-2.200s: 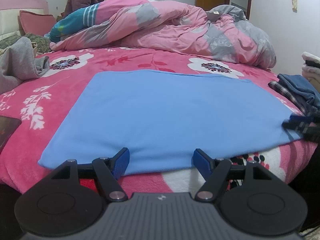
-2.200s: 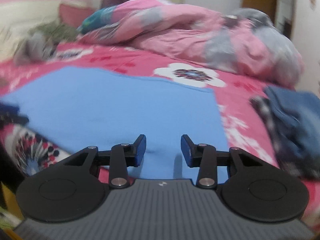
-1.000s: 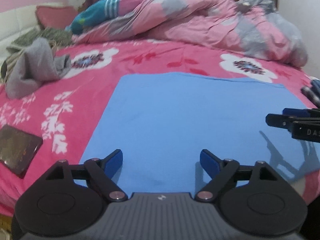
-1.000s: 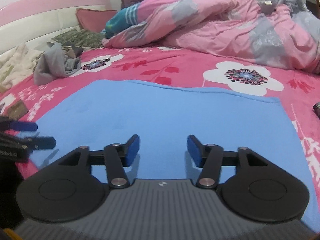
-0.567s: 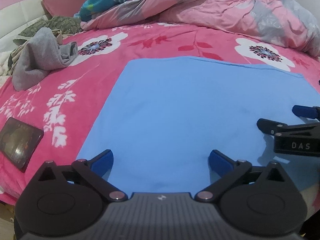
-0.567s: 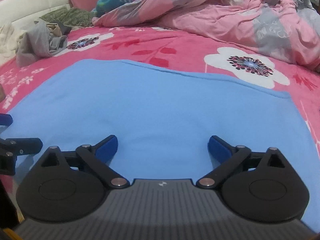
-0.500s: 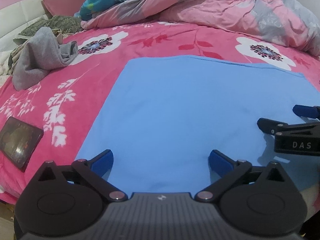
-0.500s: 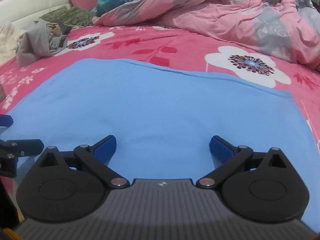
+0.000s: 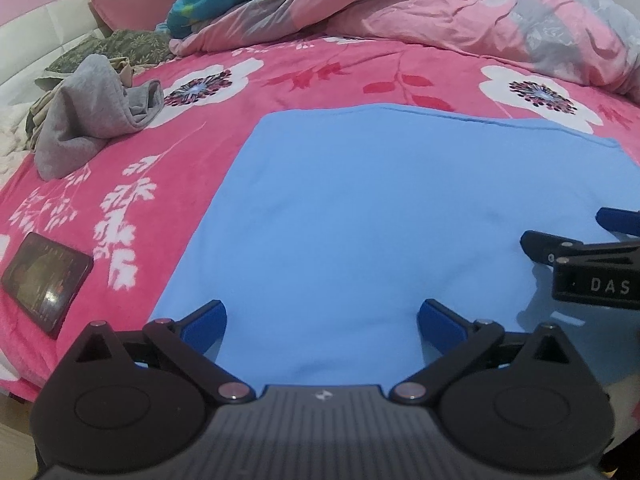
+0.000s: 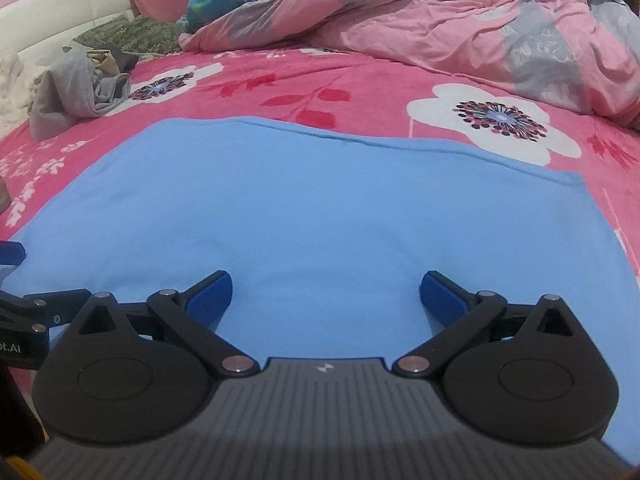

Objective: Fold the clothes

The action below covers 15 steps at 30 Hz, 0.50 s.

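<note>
On the bed point(image 9: 304, 76), over a pink floral blanket, a blue cloth point(image 9: 380, 216) lies spread flat, its near edge under both grippers. Left gripper point(image 9: 322, 322) hangs over the cloth's near-left part, fingers point(image 9: 204, 324) spread wide, nothing between them, pads not pinching fabric. Right gripper point(image 10: 326, 294) sits over the near-right part, fingers point(image 10: 442, 294) likewise released wide, nothing gripped. Each gripper shows at the other view's edge: the right one at the right side of the left wrist view, the left one at the lower left of the right wrist view. Grey garment point(image 9: 88, 120) lies crumpled on the blanket, far left, well apart from the cloth. Dark flat card-like item point(image 9: 46, 280) lies on the blanket at the near-left edge, beside the cloth but not touching. Pink-grey quilt point(image 10: 440, 28) is heaped along the far side, pillows point(image 10: 132, 32) at far left. No containers visible.
</note>
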Tool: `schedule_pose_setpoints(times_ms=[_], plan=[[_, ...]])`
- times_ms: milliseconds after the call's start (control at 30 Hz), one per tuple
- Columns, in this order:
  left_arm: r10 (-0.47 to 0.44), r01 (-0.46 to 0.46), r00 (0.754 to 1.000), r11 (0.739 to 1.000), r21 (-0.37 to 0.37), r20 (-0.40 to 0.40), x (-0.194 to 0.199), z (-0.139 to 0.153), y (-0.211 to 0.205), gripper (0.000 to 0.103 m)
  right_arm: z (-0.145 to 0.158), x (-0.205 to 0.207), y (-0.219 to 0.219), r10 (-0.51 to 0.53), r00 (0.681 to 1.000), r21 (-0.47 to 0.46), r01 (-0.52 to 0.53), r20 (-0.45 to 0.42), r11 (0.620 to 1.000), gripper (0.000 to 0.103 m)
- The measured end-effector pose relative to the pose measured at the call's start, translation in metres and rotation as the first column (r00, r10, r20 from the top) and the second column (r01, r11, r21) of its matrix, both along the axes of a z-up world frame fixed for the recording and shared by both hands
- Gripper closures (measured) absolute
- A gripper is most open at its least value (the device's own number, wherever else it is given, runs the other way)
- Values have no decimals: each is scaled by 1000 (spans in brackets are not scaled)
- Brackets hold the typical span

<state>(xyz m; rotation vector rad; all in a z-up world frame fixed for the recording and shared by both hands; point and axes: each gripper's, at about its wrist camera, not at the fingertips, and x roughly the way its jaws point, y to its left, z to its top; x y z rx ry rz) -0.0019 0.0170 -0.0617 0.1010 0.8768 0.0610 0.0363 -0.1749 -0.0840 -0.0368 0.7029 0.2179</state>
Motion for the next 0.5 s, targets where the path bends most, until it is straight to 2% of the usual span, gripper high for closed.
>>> schedule_pose_setpoints(times_ms=[367,500], plan=[[-2,2,1000,1000,5,0,-1,1,-1,0,10,4,3,6,1000,-22,-6,-31,1000,1],[-5,5,1000,1000,4,1,-2,0,0,0,19,8,2,3,1000,8,-3,-16,1000,1]])
